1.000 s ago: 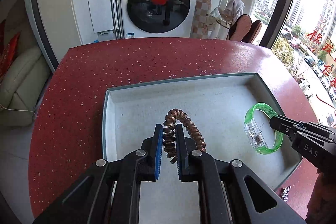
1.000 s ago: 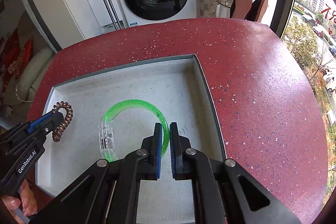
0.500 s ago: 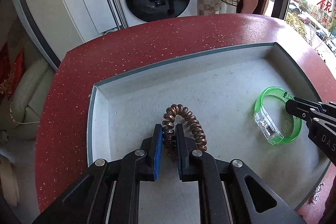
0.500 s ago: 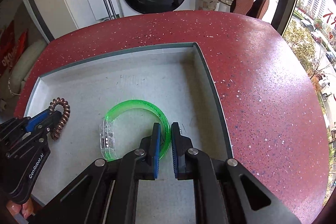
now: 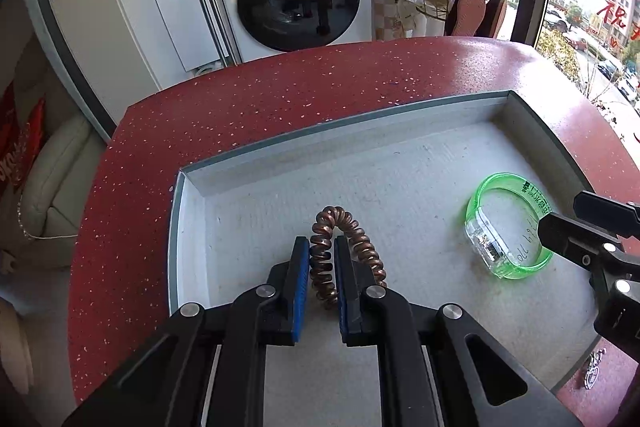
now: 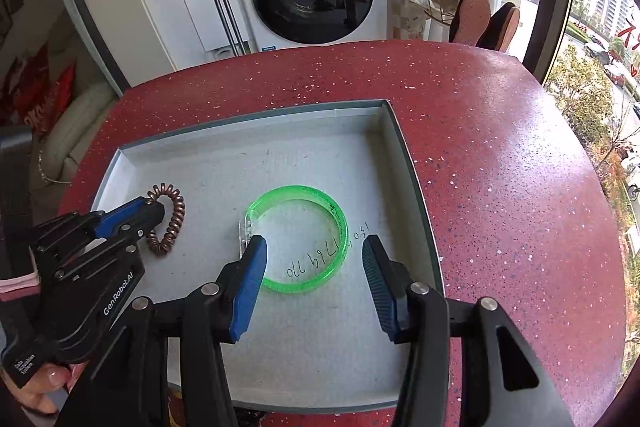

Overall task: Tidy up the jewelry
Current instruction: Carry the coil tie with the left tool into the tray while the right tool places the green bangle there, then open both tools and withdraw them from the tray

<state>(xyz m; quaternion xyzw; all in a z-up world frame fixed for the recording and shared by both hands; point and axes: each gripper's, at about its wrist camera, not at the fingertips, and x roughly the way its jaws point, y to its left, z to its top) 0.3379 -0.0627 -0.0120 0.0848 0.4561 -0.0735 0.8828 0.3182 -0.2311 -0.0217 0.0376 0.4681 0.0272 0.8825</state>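
Right fingers (image 6: 314, 259) have just sprung apart and let go of the green bangle (image 6: 298, 239), which a second ago they were pinching by its near rim. Now the bangle lies flat on the floor of the grey tray (image 6: 256, 119), toward the tray's right side, and the blue pads (image 6: 250, 287) stand spread to either side of it. The left pad sits just over the clear clasp; I can't tell whether it brushes it. The right pad is clear of the rim. Some handwriting shows on the tray floor inside and just beyond the ring.

Over on the left, no change in the grip: the left gripper (image 5: 322, 263) pinches one leg of the copper coil (image 5: 348, 251), fingers drawn close together on it. The coil arches up ahead of the pads, its other leg running down past the outside of the right finger. It's down in the left half of the tray, low over the floor; whether the coil rests on it I can't make out. From that side the bangle (image 5: 510, 225) shows well apart from the coil, with the right gripper (image 5: 568, 223) at its near edge.

Tray sits on the red speckled surface (image 6: 500, 167). A small silvery trinket (image 5: 594, 373) lies on the surface just outside the tray's near right corner. A hand (image 6: 36, 385) with a pink cuff grips the left tool.
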